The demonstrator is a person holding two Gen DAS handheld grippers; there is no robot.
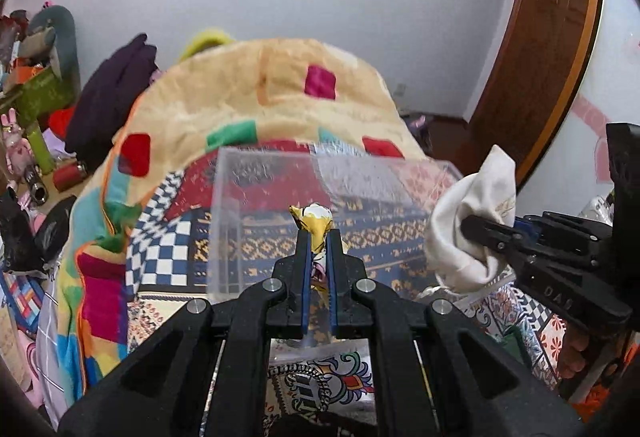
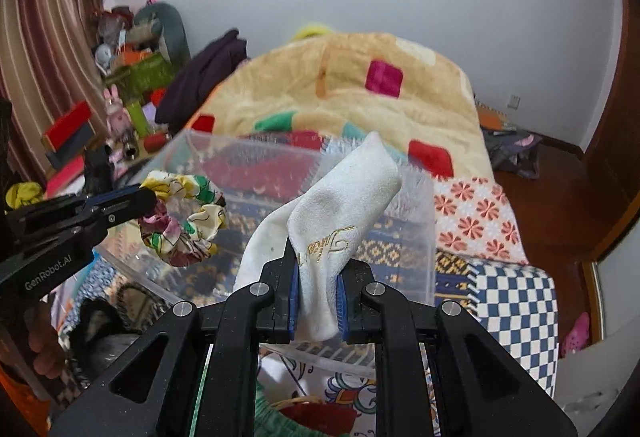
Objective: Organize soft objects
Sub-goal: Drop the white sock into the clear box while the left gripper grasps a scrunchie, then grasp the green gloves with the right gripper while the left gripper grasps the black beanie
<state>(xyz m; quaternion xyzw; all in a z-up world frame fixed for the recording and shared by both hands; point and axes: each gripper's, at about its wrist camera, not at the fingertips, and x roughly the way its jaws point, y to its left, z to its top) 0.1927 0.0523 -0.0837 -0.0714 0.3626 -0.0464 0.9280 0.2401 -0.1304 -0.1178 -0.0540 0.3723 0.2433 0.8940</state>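
Observation:
My left gripper (image 1: 319,237) is shut on a floral scrunchie (image 1: 314,219), yellow, white and pink; it also shows in the right wrist view (image 2: 182,217) held over the clear plastic bin (image 2: 424,237). My right gripper (image 2: 318,261) is shut on a white cloth pouch (image 2: 340,213) with gold lettering and holds it above the same bin. In the left wrist view the pouch (image 1: 468,229) hangs at the right, beside the bin's (image 1: 224,205) right wall. The bin looks empty inside.
The bin sits on a bed with patterned covers (image 2: 512,289). A folded beige blanket (image 1: 256,97) with coloured squares rises behind it. A cluttered side table (image 2: 128,85) stands at the left, a wooden door (image 1: 544,49) at the right, dark clothes (image 1: 116,85) behind.

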